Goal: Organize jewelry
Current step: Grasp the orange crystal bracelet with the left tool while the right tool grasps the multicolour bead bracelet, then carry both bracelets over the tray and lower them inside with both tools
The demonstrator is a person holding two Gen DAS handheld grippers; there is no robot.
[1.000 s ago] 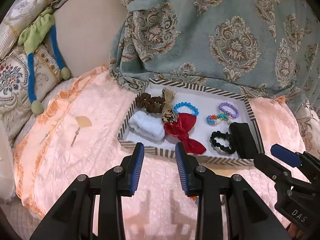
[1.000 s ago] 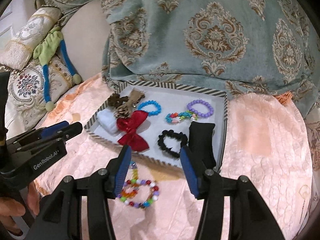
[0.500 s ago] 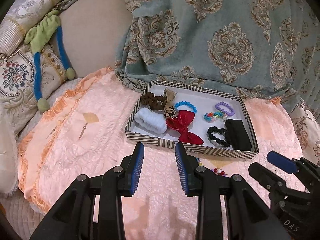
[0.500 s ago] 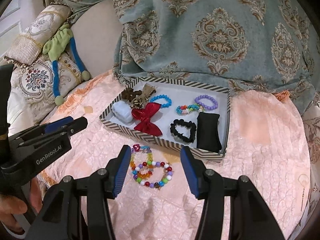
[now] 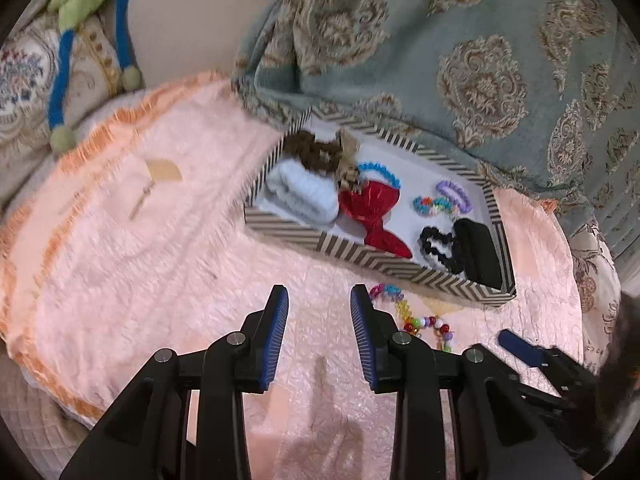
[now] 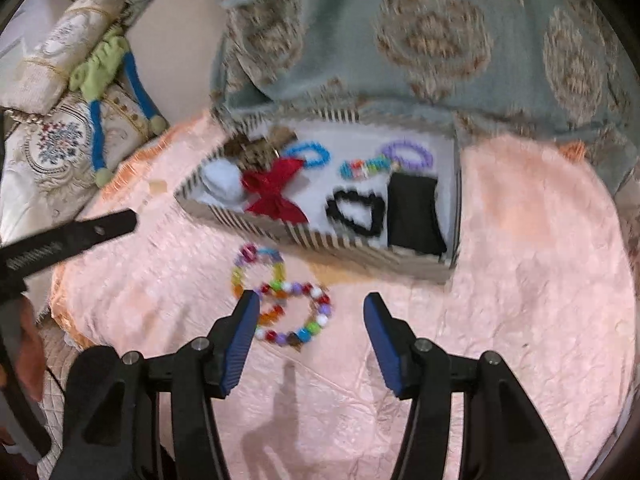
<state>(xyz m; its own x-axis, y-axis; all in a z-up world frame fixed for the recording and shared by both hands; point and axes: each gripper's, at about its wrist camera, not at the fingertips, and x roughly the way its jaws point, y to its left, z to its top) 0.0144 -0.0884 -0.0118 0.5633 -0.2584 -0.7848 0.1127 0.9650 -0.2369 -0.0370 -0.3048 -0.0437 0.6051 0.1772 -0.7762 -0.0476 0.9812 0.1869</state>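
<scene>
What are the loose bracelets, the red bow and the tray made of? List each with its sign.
Beaded bracelets: likely plastic beads, glossy and partly translucent, in many bright colours.
Red bow: shiny fabric, satin-like by its sheen and soft folds; could be metallic-finish cloth.
Striped tray: looks like printed cardboard, with thin straight walls, a matte stripe print and a plain white floor. Blur leaves the finish uncertain.

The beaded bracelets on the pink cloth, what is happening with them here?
A person holds two grippers above the pink cloth. The right gripper hangs over the two multicoloured beaded bracelets in front of the striped tray; its jaws are opening and press on nothing. The left gripper is open and empty. The tray already holds hair ties, a red bow and bracelets.
</scene>
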